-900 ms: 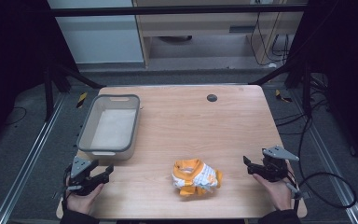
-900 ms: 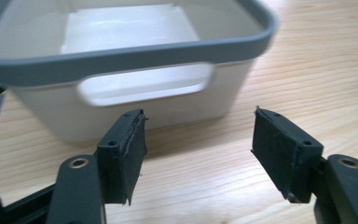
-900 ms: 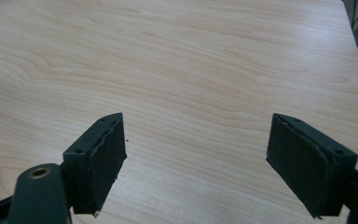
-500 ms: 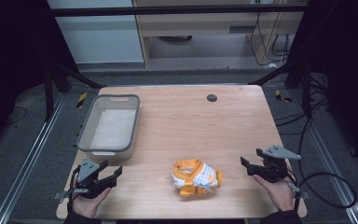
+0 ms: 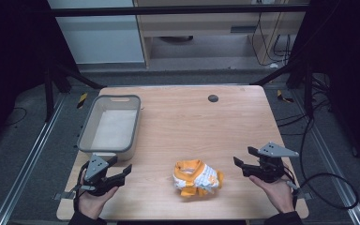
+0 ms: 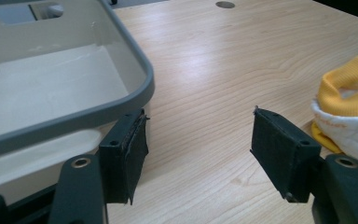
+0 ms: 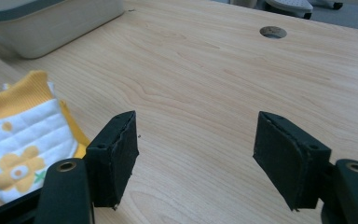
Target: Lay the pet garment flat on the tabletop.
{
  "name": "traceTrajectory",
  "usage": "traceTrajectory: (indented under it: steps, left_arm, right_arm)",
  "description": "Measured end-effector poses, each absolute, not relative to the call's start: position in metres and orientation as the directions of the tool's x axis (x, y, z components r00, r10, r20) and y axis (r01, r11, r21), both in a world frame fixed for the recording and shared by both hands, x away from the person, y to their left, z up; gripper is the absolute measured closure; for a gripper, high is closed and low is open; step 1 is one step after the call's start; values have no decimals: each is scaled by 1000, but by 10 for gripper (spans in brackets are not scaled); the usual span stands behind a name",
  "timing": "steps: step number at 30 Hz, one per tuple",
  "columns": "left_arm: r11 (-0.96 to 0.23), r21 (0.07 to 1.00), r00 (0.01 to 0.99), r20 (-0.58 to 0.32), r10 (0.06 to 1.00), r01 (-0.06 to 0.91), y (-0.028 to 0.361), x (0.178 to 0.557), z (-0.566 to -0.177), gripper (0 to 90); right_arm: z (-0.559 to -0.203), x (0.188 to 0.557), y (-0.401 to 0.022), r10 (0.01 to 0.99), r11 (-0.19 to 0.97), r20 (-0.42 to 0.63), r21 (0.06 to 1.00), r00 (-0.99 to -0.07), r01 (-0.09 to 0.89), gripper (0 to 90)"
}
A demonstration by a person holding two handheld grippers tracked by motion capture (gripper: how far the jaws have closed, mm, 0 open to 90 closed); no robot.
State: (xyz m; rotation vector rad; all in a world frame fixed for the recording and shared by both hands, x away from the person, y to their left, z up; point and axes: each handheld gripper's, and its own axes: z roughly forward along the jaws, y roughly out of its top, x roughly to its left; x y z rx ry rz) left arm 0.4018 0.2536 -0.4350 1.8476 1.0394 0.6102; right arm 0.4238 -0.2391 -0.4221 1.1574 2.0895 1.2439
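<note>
A crumpled orange and white cloth with a flower print [image 5: 197, 178] lies on the wooden table [image 5: 183, 126] near its front edge. My left gripper [image 5: 120, 166] sits at the front left, open and empty, pointing right toward the cloth. In the left gripper view its open jaws [image 6: 200, 140] frame bare wood, with the cloth [image 6: 349, 107] off to the right. My right gripper [image 5: 244, 157] is at the front right, open and empty, facing the cloth from the other side. In the right gripper view [image 7: 196, 144] the cloth [image 7: 23, 135] lies to the left of the jaws.
A grey plastic bin [image 5: 110, 124] stands empty at the left of the table, its rim [image 6: 140, 79] close to my left jaw. A round cable hole [image 5: 213, 98] sits toward the back. Cables trail off the right side onto the floor.
My left gripper has moved right along the front edge, toward the cloth. The right gripper has edged slightly left. The cloth and the bin have not moved.
</note>
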Motion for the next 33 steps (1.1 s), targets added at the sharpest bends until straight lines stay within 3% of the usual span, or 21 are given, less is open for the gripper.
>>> traceTrajectory:
  steps: [17,33]
  left_arm:
    - [-319,872,628,17,778,372,207,422,-427,340]
    - [-414,828,721,17,693,378,165,432,-437,326]
  right_arm:
    - [-401,429,-213,760,281,52,872,-648,400,308]
    - [-409,426,-192,667,326,94,855,-739,403,297]
